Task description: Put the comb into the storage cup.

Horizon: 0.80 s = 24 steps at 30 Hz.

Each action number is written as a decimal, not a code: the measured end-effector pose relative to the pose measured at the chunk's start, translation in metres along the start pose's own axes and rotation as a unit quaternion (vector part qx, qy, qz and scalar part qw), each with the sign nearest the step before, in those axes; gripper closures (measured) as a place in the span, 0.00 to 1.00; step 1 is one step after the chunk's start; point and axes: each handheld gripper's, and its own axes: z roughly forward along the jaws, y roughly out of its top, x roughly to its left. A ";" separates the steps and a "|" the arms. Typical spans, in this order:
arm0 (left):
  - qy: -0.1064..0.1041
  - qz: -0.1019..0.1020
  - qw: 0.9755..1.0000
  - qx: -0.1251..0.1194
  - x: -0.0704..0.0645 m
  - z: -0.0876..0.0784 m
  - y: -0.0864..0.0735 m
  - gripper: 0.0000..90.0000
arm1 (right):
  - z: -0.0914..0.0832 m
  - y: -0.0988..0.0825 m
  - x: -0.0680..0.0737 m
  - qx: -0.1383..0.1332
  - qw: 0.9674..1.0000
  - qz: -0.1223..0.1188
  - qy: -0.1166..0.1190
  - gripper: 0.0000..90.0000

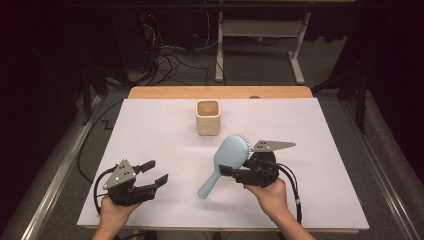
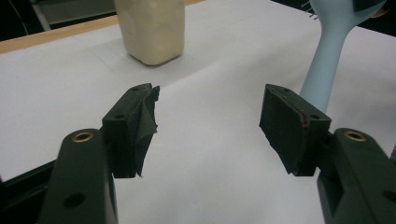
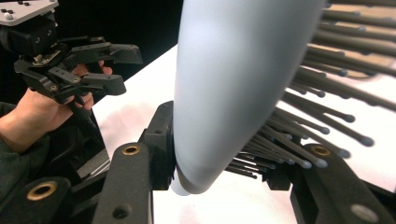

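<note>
The blue hairbrush [image 1: 227, 159] is clamped by its head in the right gripper [image 1: 239, 173]. The left gripper [image 1: 155, 175] is held wide apart, nothing between; a beige cup [image 1: 208, 117] stands well ahead.

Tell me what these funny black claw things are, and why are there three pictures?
They are grabbing tools, one in each of a person's hands. One picture looks down on the white table from above; the other two come from small cameras riding on each tool. The right gripper is squeezing a blue hairbrush by its head, one jaw on the smooth back, the other among the bristles. The left gripper is open and holds nothing. A cream cup stands farther back on the table.
</note>
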 end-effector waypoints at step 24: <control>0.058 -0.034 0.998 -0.004 0.023 -0.013 -0.027 0.36 | -0.018 0.011 -0.011 0.006 0.999 -0.005 -0.032 0.62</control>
